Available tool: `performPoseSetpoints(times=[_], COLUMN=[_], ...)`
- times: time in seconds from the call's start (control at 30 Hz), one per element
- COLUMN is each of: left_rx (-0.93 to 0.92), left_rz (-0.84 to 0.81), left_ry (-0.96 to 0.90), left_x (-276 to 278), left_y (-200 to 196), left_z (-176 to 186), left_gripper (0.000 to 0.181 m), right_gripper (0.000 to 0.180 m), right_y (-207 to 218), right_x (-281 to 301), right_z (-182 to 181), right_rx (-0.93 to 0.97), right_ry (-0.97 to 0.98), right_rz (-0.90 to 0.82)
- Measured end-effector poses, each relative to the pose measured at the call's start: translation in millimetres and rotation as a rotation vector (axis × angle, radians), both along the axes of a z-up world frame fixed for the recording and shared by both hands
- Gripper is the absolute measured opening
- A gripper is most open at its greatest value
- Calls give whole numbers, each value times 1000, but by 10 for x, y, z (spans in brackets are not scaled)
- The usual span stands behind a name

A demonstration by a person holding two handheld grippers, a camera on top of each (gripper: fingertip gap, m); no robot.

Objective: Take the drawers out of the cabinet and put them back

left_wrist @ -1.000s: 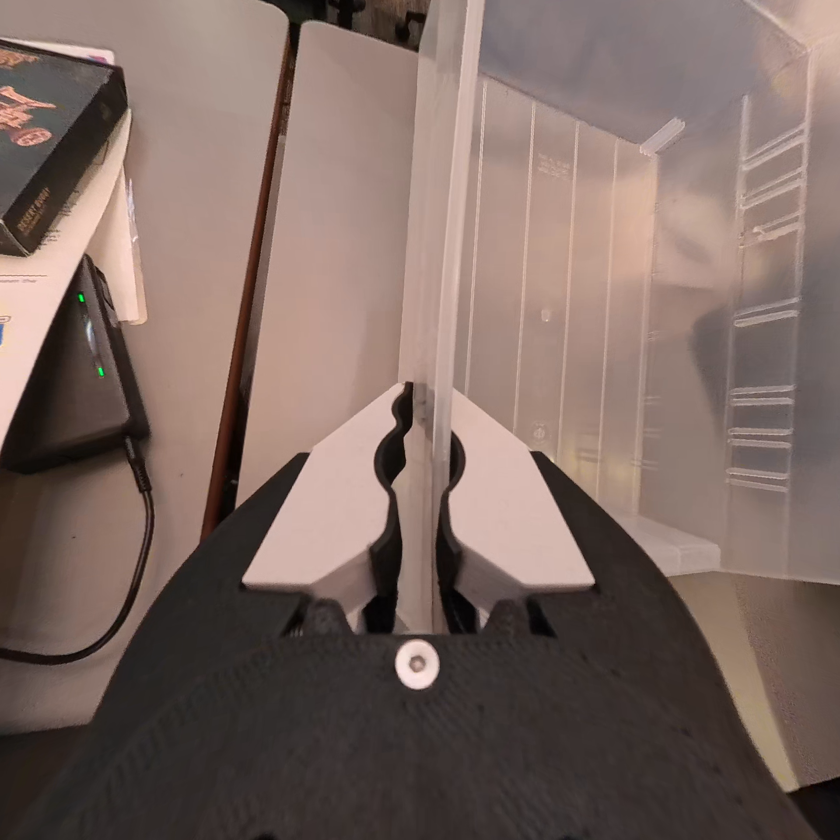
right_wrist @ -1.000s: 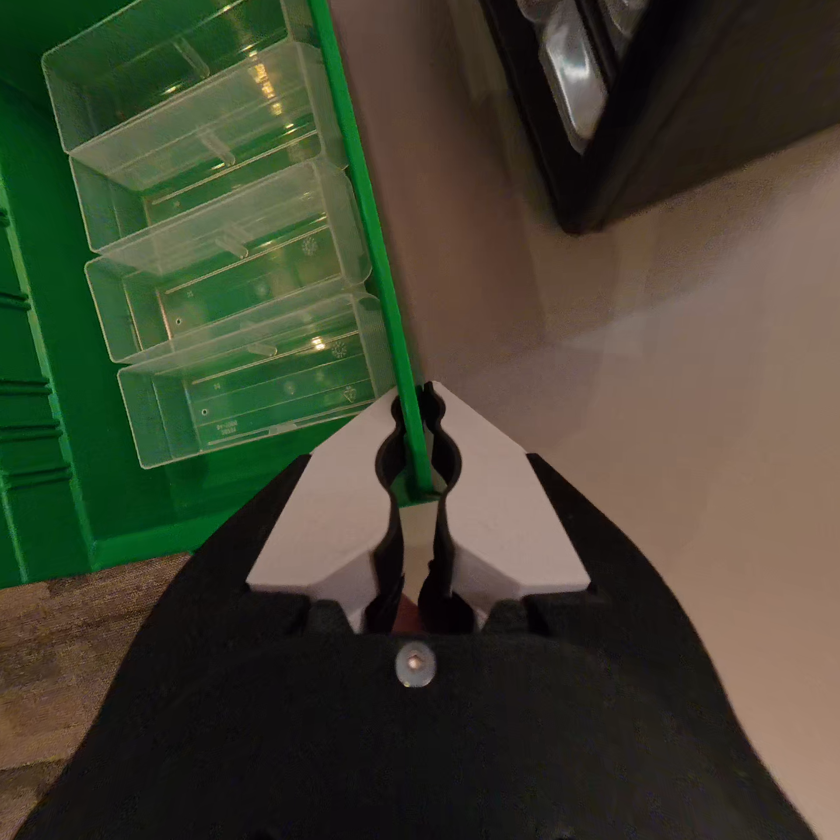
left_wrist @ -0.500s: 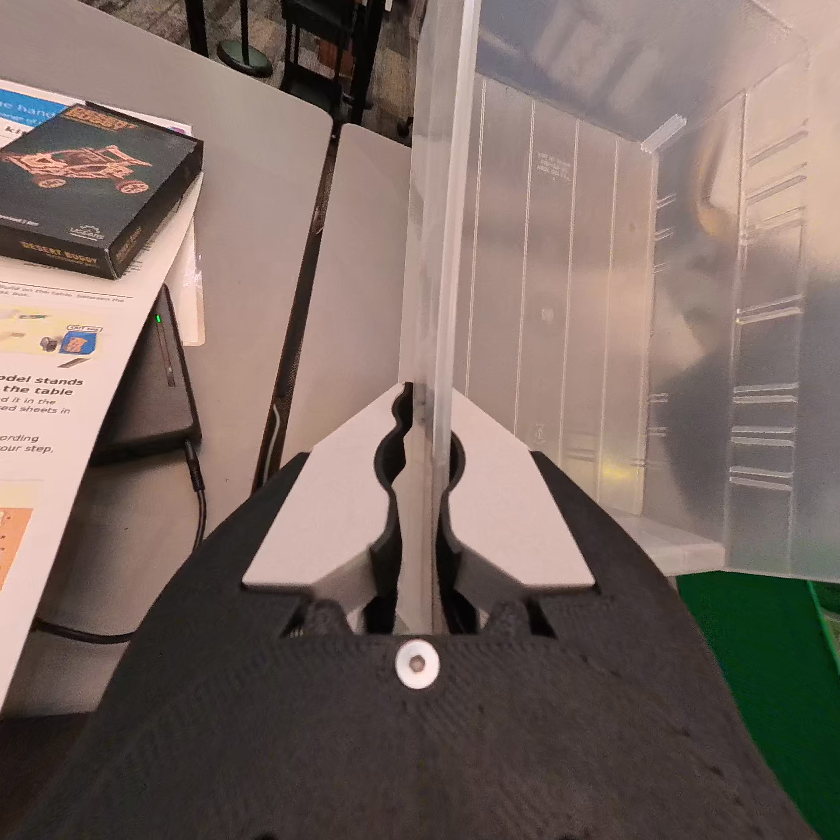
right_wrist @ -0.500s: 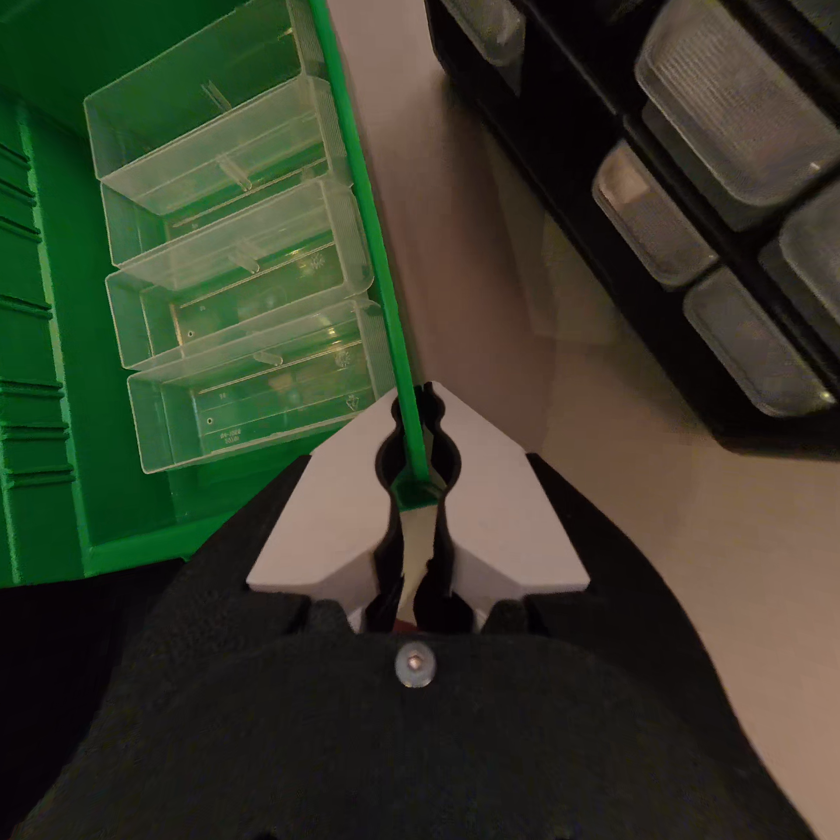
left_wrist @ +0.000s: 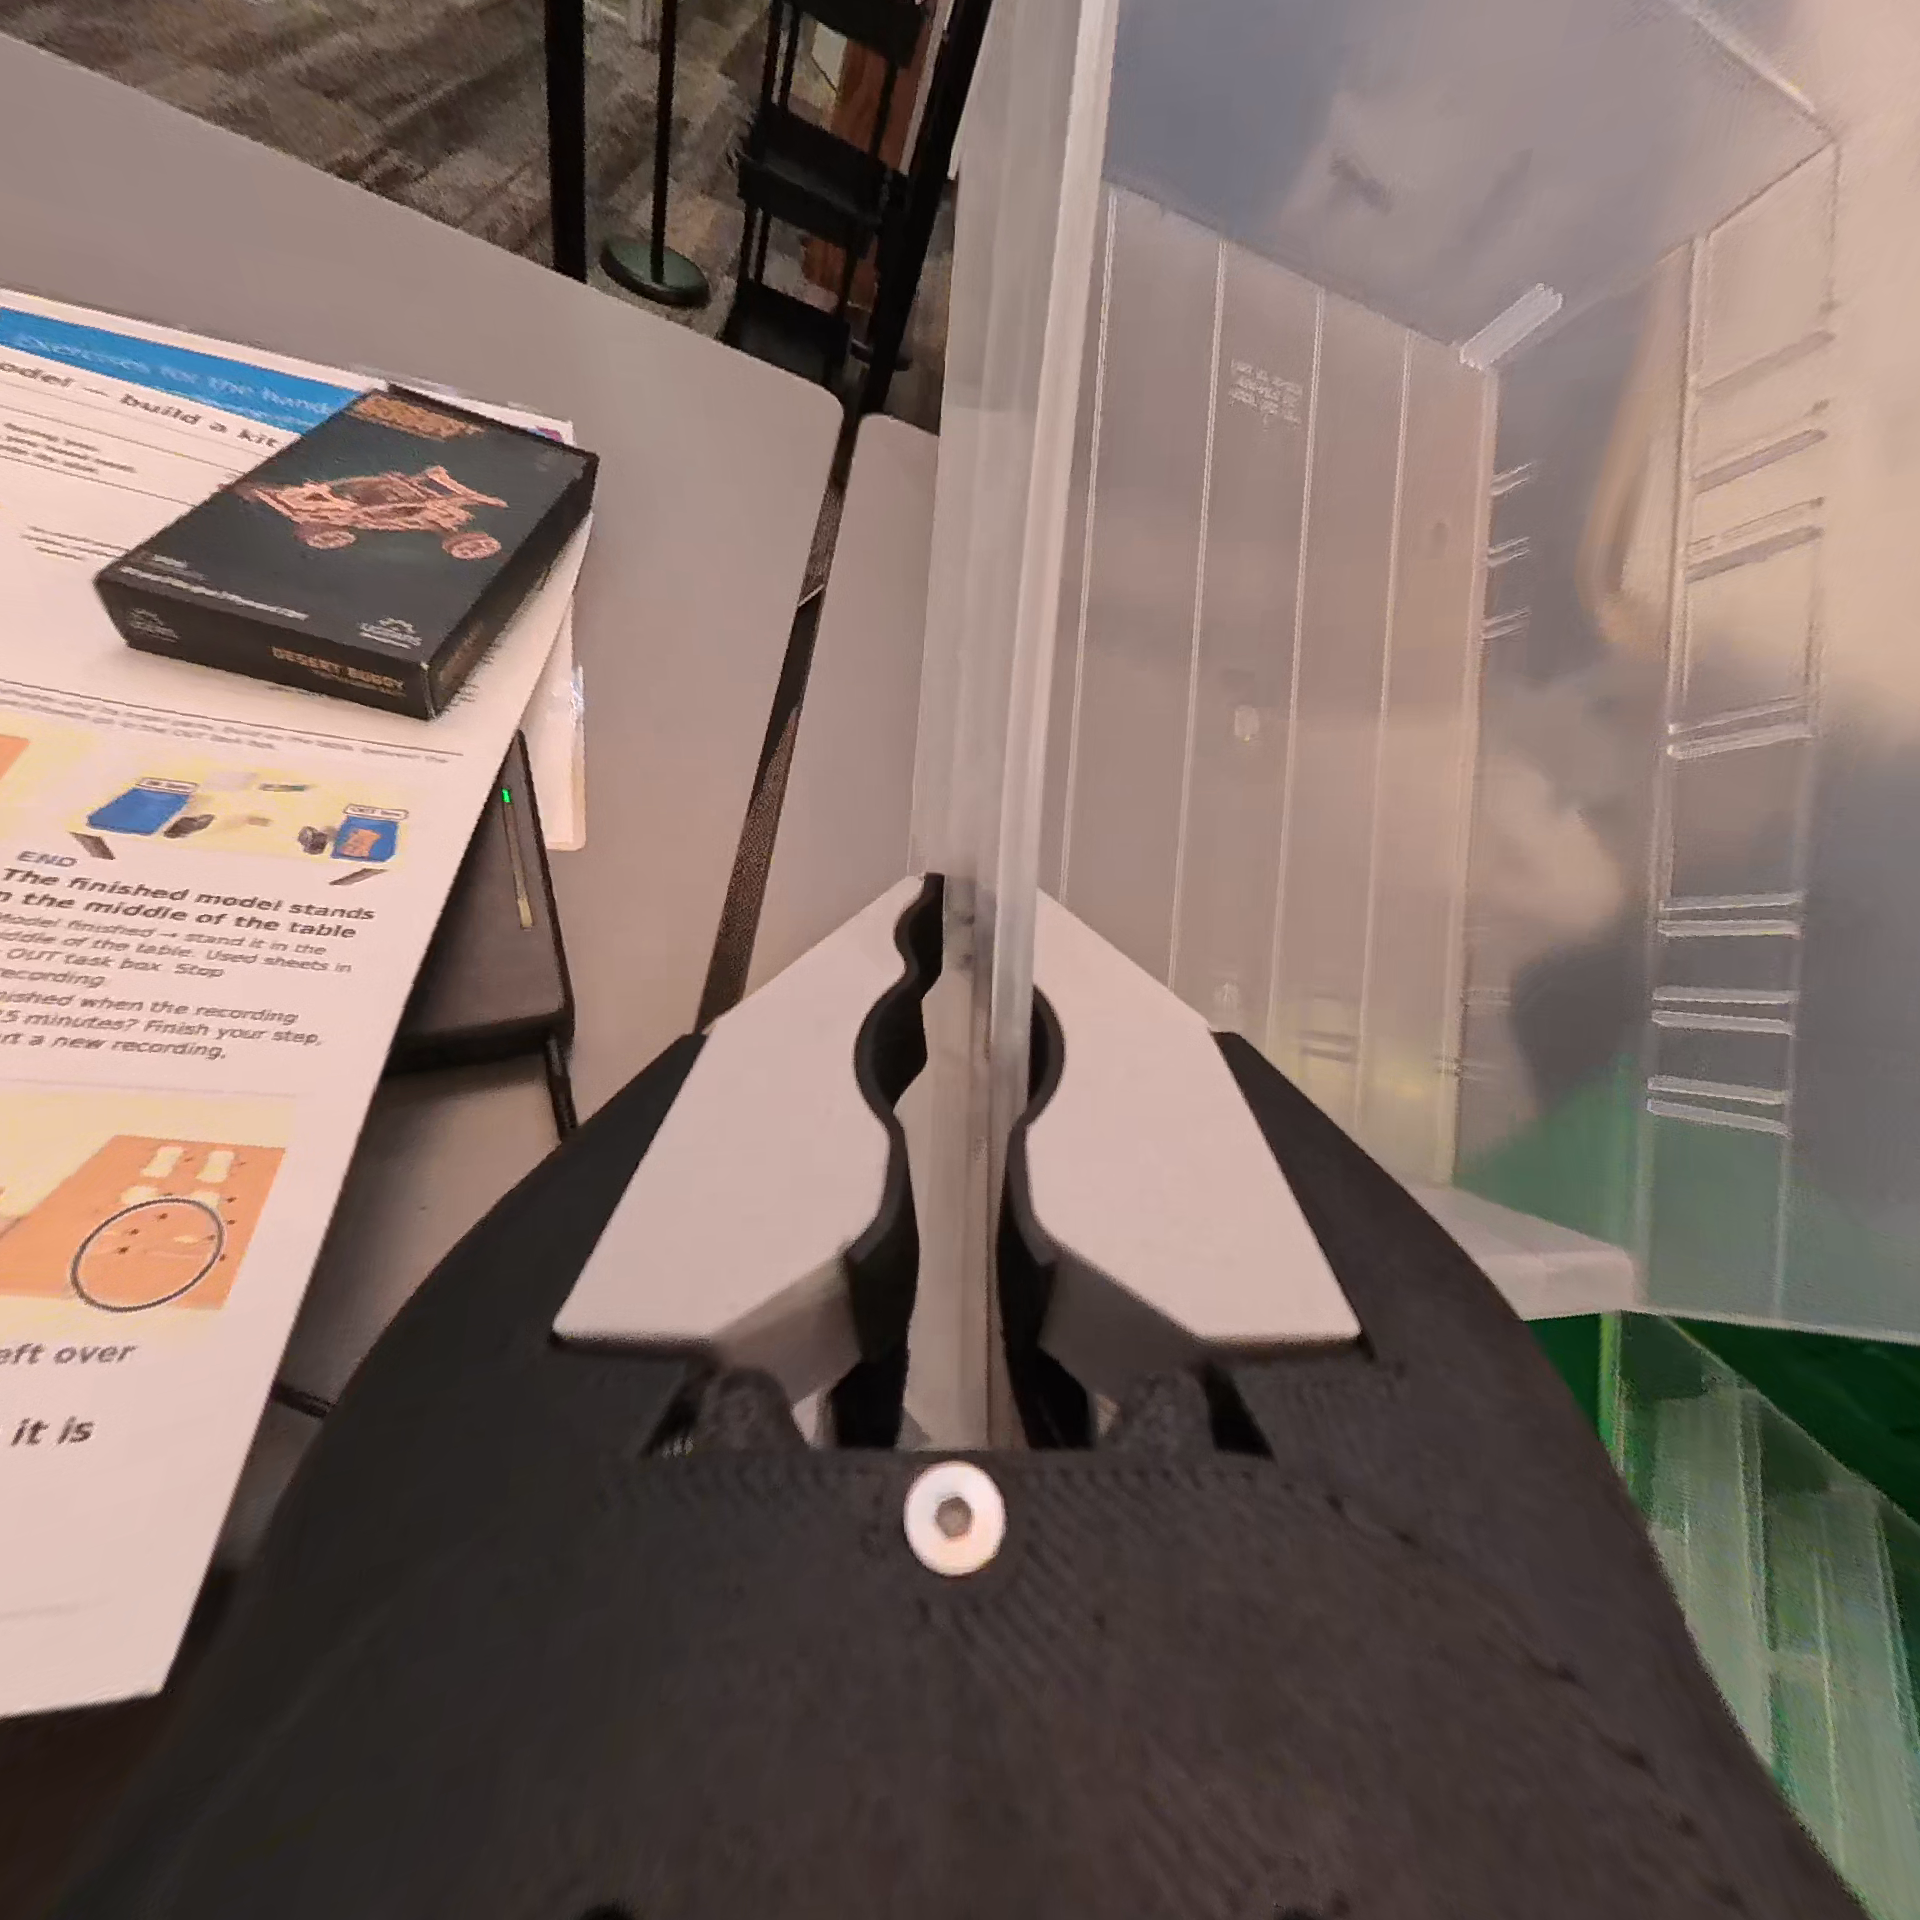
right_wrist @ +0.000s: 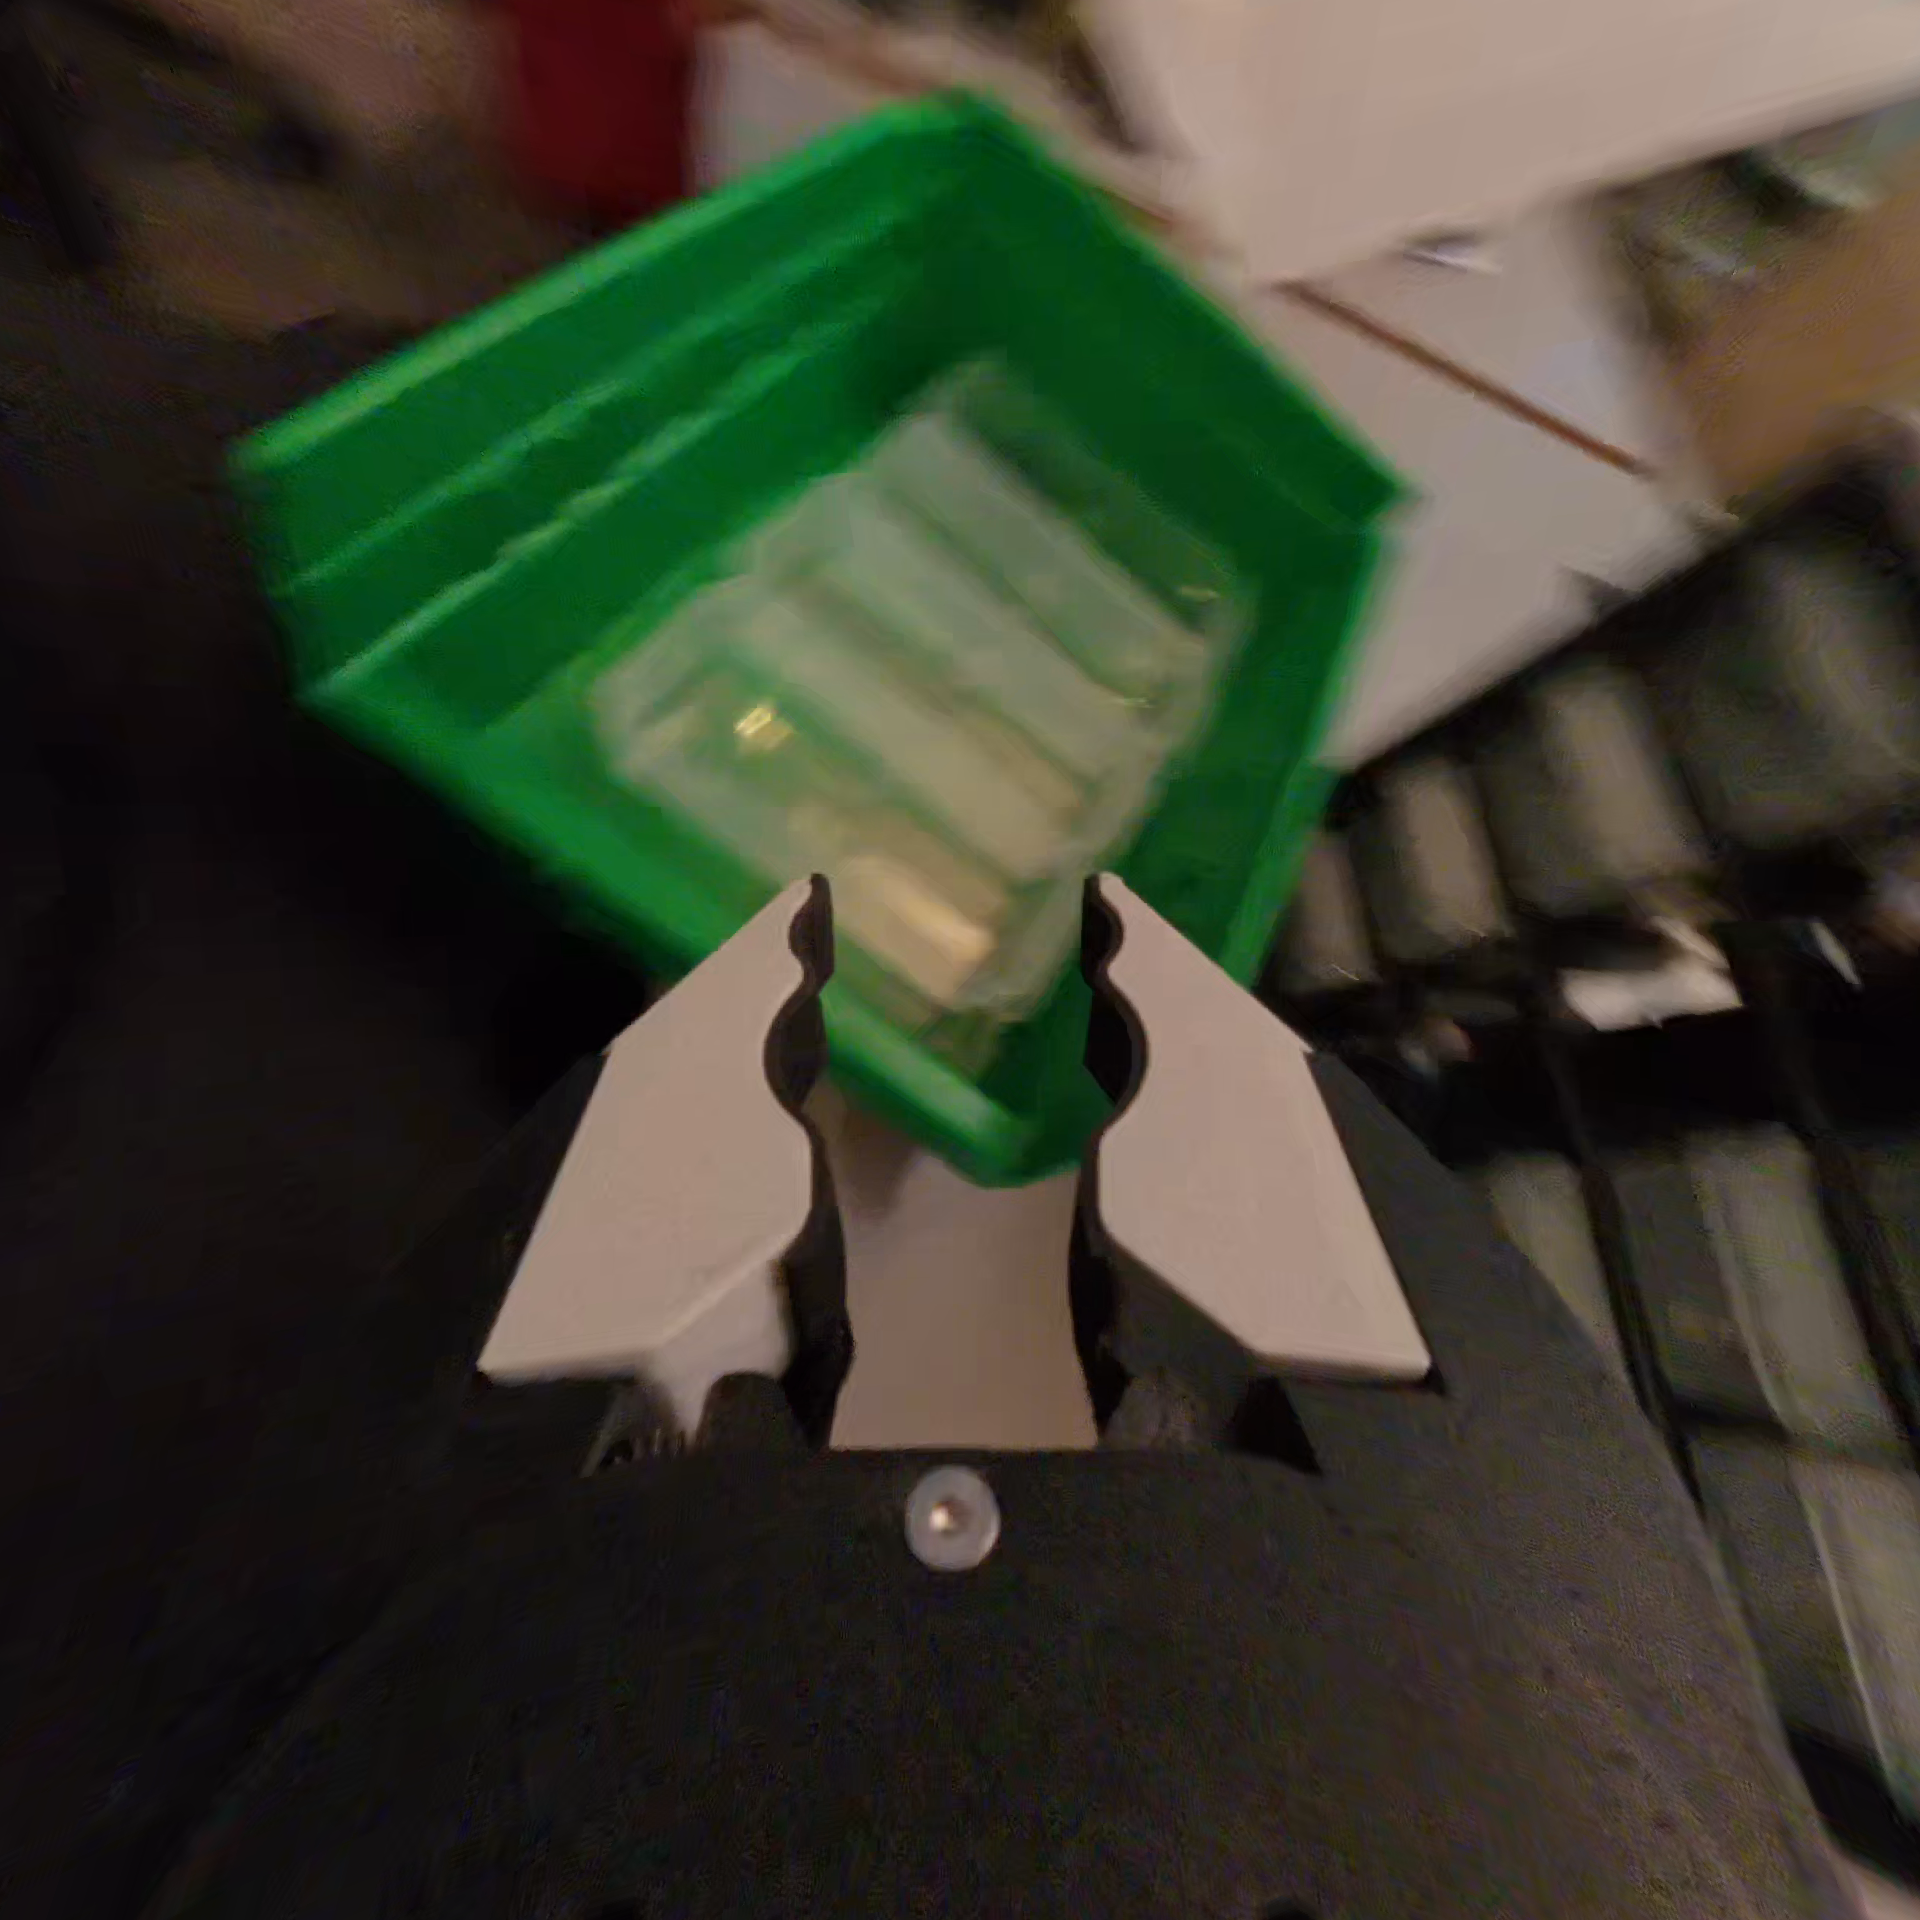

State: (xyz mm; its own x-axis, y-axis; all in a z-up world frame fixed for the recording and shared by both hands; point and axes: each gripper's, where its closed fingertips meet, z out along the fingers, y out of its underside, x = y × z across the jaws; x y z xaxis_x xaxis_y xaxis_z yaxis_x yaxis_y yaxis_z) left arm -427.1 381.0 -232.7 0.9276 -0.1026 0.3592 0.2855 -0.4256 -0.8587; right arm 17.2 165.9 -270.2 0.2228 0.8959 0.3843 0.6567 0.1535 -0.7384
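My left gripper (left_wrist: 977, 935) is shut on the side wall of a large clear plastic drawer (left_wrist: 1299, 675) and holds it in the air; the drawer's inside fills the right of the left wrist view. My right gripper (right_wrist: 956, 914) is open and empty, just above the near corner of a green bin (right_wrist: 436, 540) that holds several clear small drawers (right_wrist: 914, 665). The right wrist view is blurred. The black cabinet (right_wrist: 1662, 883) with frosted drawers in its slots lies to the right of the bin. The green bin also shows below the held drawer in the left wrist view (left_wrist: 1766, 1455).
A grey table (left_wrist: 675, 416) carries a printed instruction sheet (left_wrist: 187, 987), a dark box with a buggy picture (left_wrist: 353, 561) and a black device with a green light (left_wrist: 499, 935). Black stand legs (left_wrist: 644, 156) rise from the carpet behind.
My right gripper has let go of the green bin's wall, opened and pulled back, swinging its view. My left gripper has lifted the clear drawer, bringing more of the table into view.
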Motion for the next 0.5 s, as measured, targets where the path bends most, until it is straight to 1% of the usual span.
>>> performPoseSetpoints(times=[0.03,0.1,0.13,0.17,0.2,0.23,0.27,0.5], left_rx=[8,28,39,53,66,81,99,241], left_rz=[7,19,25,30,35,40,47,85], left_ry=[-8,-37,-50,-63,-74,-79,-81,-89], left_x=[-25,-66,-85,-103,-121,-142,-166,-343], left_y=[-10,-27,-33,-40,-50,-65,-83,-270], left_z=[26,84,118,160,207,262,331,945], left_gripper=[5,4,4,4,4,4,4,4], right_gripper=[45,50,49,44,39,29,27,26], right_y=[-206,-304,-317,-351,-373,-404,-422,-222], right_x=[-62,-67,-70,-93,-145,-214,-282,-801], right_z=[-108,-422,-569,-694,-775,-811,-824,-837], right_rx=[1,31,59,67,64,39,13,-49], right_ry=[-91,-307,-391,-443,-459,-445,-422,-407], right_rz=[112,172,203,245,269,287,298,238])
